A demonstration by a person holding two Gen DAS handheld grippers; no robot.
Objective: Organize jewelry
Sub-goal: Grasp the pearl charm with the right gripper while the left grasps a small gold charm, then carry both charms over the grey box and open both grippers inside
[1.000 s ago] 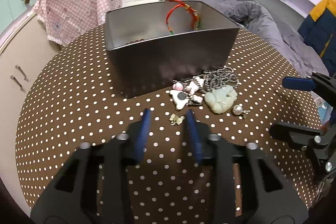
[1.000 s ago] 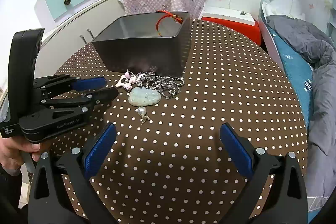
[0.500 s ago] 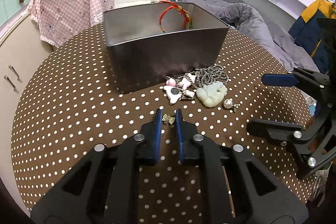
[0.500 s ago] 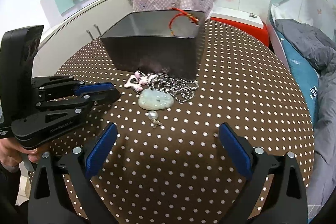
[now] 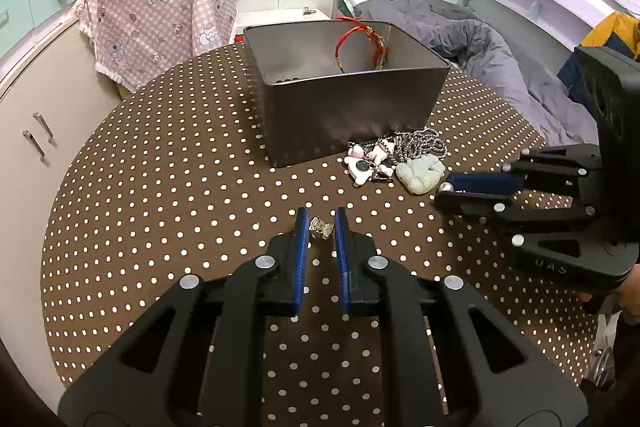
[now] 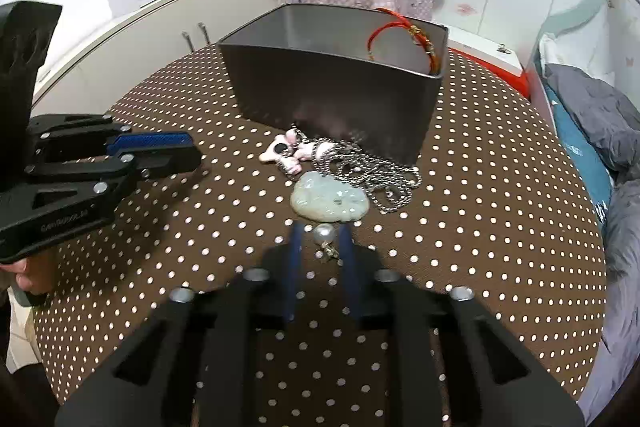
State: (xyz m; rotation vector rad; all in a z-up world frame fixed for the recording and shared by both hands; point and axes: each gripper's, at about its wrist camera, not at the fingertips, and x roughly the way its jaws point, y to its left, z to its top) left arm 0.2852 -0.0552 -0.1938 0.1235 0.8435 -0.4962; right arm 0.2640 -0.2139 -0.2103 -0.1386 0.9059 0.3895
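Observation:
A dark grey metal box (image 5: 352, 115) stands on the brown polka-dot table (image 5: 160, 195), with a red cord bracelet (image 5: 360, 35) leaning inside. In front of it lie pink-white charms (image 5: 366, 165), a silver chain (image 5: 420, 143) and a pale green jade pendant (image 5: 420, 173). My left gripper (image 5: 321, 225) is shut on a small gold butterfly charm (image 5: 322, 227) at table level. My right gripper (image 6: 322, 235) has closed on a pearl earring (image 6: 324, 235) just in front of the jade pendant (image 6: 328, 203). The right gripper also shows in the left wrist view (image 5: 472, 191).
A pink checked cloth (image 5: 160, 11) hangs over a chair behind the table. A bed with a grey duvet (image 5: 480, 43) lies to the right, and beige cabinets (image 5: 36, 131) to the left. The left gripper shows in the right wrist view (image 6: 160, 151).
The left gripper's jaws have closed around the gold butterfly charm. The right gripper has moved forward to the pearl earring and gone from wide open to closed around it.

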